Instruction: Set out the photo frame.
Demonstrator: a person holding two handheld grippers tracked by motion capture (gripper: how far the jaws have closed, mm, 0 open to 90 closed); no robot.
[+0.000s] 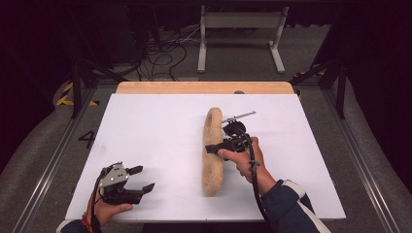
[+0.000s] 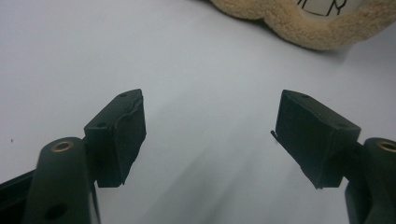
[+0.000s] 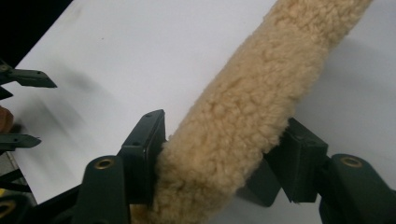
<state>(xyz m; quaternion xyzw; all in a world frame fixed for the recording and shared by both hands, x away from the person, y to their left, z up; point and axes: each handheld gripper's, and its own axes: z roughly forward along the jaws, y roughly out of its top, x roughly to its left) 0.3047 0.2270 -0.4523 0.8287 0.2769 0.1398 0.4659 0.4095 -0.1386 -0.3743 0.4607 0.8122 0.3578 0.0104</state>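
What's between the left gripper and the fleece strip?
Nothing: bare white table separates the open left gripper from the fleece strip, clear in the high view. The left gripper view shows the same bare surface ahead.

Right gripper clamped on a fleecy tan strip

The right gripper (image 3: 219,156) held the fleecy tan strip (image 3: 261,88) between both jaws, pads pressed into its pile, above the white table (image 3: 140,51); the left gripper (image 3: 21,109) showed at the edge.

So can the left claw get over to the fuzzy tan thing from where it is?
Probably yes. The left claw is open with nothing between its jaws, and bare white table lies between it and the fuzzy tan thing. The right claw already grips its middle, so either end looks free.
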